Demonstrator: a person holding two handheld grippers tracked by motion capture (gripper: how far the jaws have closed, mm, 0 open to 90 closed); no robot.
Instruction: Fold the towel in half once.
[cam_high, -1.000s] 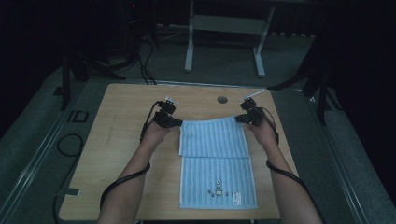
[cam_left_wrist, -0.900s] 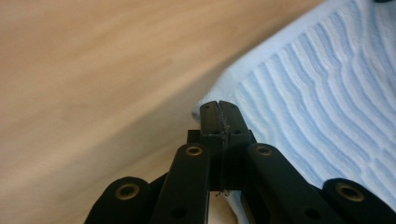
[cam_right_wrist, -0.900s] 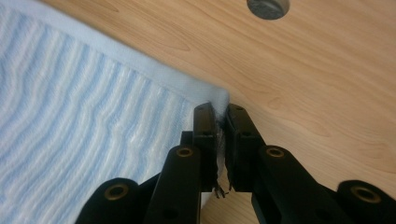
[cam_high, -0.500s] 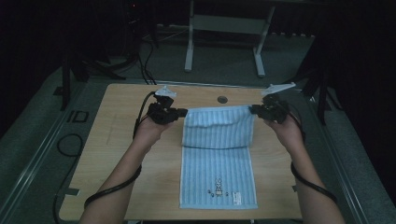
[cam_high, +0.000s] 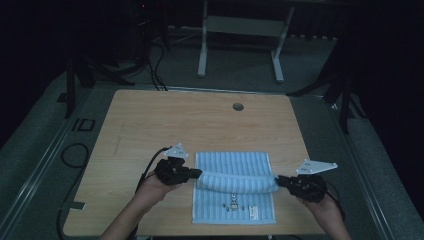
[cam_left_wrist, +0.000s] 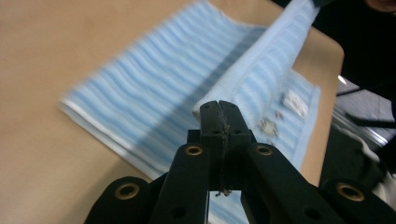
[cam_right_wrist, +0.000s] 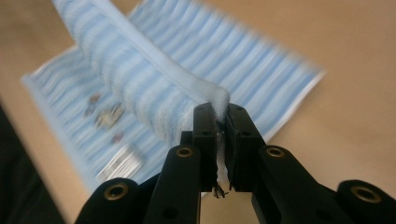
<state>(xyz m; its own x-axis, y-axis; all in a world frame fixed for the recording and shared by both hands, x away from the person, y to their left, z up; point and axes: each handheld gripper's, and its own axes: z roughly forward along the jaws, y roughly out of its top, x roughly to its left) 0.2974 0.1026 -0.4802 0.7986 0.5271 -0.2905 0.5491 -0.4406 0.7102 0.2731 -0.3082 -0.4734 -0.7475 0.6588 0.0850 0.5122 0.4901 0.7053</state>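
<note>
No legible text — none anywhere

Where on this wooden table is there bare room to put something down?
The far half of the light wooden table is bare, bordered by the round cable hole and the blue striped towel. A bare strip runs left of the left gripper. The near middle is crowded, with the right gripper also holding towel.
</note>
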